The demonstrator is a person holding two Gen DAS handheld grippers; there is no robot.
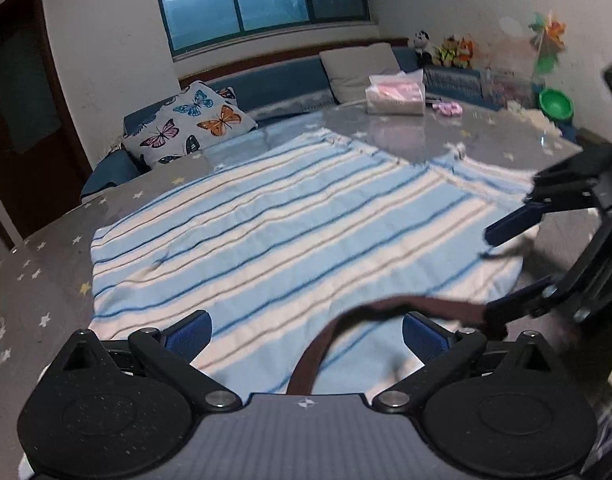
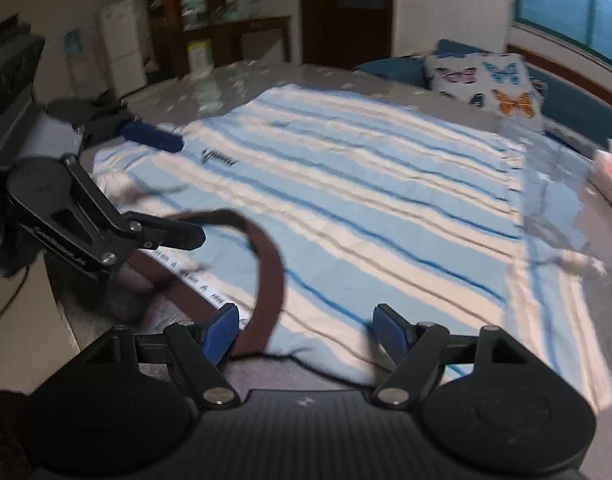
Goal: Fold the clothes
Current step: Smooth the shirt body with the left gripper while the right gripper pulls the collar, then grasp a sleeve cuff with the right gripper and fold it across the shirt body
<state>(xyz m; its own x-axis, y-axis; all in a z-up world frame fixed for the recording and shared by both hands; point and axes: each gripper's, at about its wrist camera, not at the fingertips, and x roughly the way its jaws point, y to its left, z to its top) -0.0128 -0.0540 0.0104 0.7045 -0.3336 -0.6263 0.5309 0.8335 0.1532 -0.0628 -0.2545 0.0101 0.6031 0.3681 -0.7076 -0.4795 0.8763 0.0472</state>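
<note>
A blue and white striped T-shirt (image 1: 274, 232) lies spread flat on the grey star-patterned table (image 1: 38, 280); it also shows in the right wrist view (image 2: 365, 200). Its brown collar (image 1: 317, 344) curls up at the near edge and shows in the right wrist view (image 2: 270, 264). My left gripper (image 1: 306, 332) is open, its jaws either side of the collar, just above the cloth. My right gripper (image 2: 306, 328) is open over the shirt's near edge by the collar. Each gripper shows in the other's view, the right one (image 1: 501, 272) and the left one (image 2: 174, 188), both open.
A butterfly pillow (image 1: 194, 124) lies on the blue sofa (image 1: 282, 84) behind the table. A tissue pack (image 1: 393, 94), a pink item (image 1: 447, 109) and a green bowl (image 1: 555, 104) stand at the table's far side. A door (image 2: 345, 8) and a cabinet (image 2: 210, 12) stand behind.
</note>
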